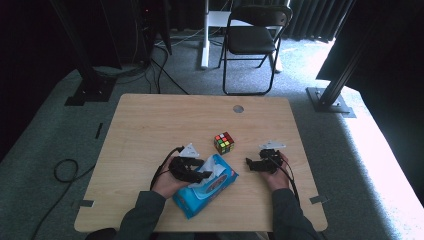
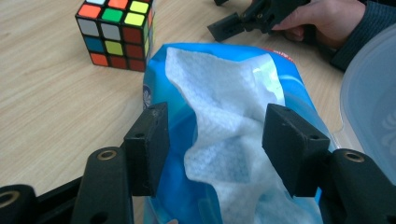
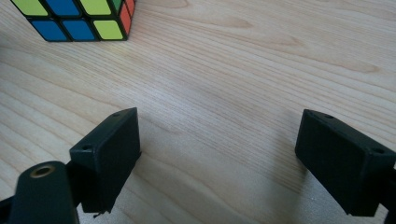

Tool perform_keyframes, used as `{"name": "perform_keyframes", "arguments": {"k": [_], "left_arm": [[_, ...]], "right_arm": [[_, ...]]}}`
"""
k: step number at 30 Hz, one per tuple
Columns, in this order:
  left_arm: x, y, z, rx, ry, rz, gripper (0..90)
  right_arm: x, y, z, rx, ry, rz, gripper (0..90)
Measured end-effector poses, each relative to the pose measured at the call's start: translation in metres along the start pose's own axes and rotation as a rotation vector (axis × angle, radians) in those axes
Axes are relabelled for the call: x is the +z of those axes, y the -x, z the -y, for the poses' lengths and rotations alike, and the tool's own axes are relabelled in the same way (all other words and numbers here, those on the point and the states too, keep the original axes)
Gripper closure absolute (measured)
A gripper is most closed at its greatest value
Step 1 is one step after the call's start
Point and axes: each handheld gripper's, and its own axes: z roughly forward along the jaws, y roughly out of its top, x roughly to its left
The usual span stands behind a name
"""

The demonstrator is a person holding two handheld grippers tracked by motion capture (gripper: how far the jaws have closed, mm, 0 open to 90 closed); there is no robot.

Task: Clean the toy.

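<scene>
Fingers of both grippers spread, left gripper [image 2: 217, 140] straddling the wipe [image 2: 224, 121], wooden table [image 1: 150, 130] on grey carpet [image 1: 45, 135]

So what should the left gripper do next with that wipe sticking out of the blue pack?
Probably close a little further. The left gripper has its jaws on either side of the white wipe that pokes from the blue pack, and the pads don't yet seem to pinch it.

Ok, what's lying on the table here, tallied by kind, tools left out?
Wipes pack: 1
Puzzle cube: 1
Total: 2
Both lie on the table; a wipe sticks out of the pack's opening.
</scene>
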Motion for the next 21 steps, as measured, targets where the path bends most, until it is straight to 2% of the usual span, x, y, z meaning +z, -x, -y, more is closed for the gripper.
{"name": "perform_keyframes", "arguments": {"k": [6,9,11,13,18,21], "left_arm": [[-0.0003,0.0019,0.0028,0.007,0.007,0.008,48.9],[0.0018,0.0024,0.0052,0.020,0.004,0.014,57.9],[0.0015,0.0028,0.0059,0.037,0.001,-0.007,63.3],[-0.0005,0.0026,0.0060,0.032,0.014,-0.002,69.8],[-0.0026,0.0075,0.0050,0.067,0.026,-0.007,84.5],[-0.0016,0.0089,0.0050,0.078,0.018,-0.006,88.4]], "right_arm": [[0.0000,0.0000,0.0000,0.000,0.000,0.000,13.7],[0.0000,0.0001,0.0000,-0.001,0.000,0.000,13.7],[0.0000,0.0000,0.0000,0.000,0.000,0.000,13.7],[0.0000,0.0000,0.0000,0.000,0.000,0.000,13.7],[0.0000,0.0000,0.0000,0.000,0.000,0.000,13.7],[0.0000,0.0000,0.0000,0.000,0.000,0.000,13.7]]}}
